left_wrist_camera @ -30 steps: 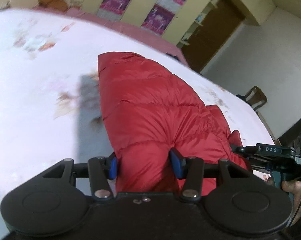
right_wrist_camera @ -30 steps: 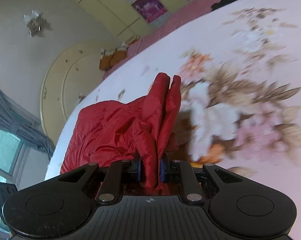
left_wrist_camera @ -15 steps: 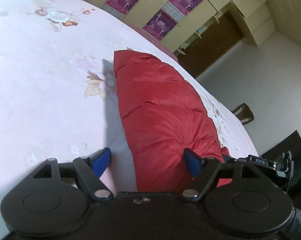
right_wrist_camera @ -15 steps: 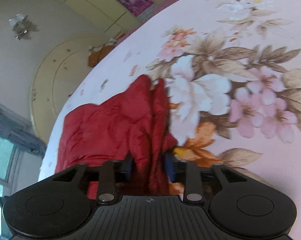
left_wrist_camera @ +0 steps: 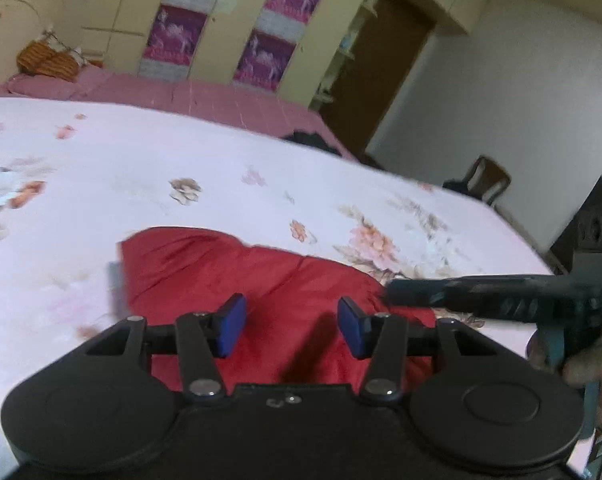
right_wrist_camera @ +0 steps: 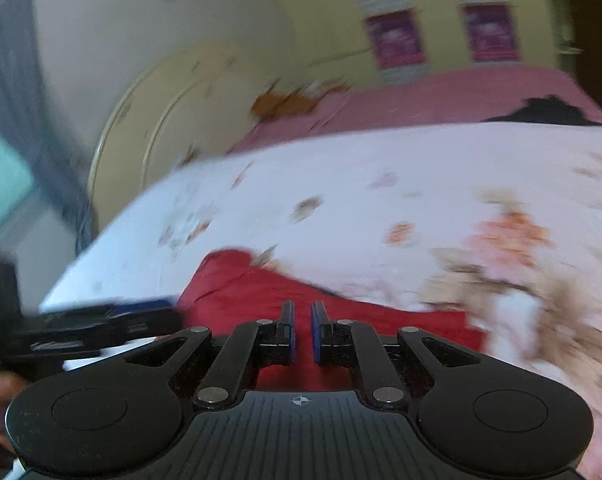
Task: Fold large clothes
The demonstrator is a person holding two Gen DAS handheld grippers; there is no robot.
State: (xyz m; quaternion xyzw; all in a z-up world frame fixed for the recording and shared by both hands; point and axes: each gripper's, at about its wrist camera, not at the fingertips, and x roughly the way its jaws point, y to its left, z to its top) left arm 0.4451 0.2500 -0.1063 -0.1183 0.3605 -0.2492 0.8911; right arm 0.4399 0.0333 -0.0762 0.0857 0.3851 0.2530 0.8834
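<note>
**Both grippers over the jacket**

The red jacket [left_wrist_camera: 261,280] lies bunched on the floral bed [left_wrist_camera: 181,152], near its front edge. The left gripper [left_wrist_camera: 291,326] hovers above it, fingers [left_wrist_camera: 231,324] spread and closing, pinching nothing. The right gripper [right_wrist_camera: 303,330] has its fingers [right_wrist_camera: 288,330] nearly together, still closing, with nothing visibly pinched between them.

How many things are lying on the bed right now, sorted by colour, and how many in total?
Red: 1, the puffy jacket
Orange: 1, the bundle at the head end
Black: 1, the dark item at the far edge, too blurred to tell what it is
Total: 3, all on the floral bedspread
</note>
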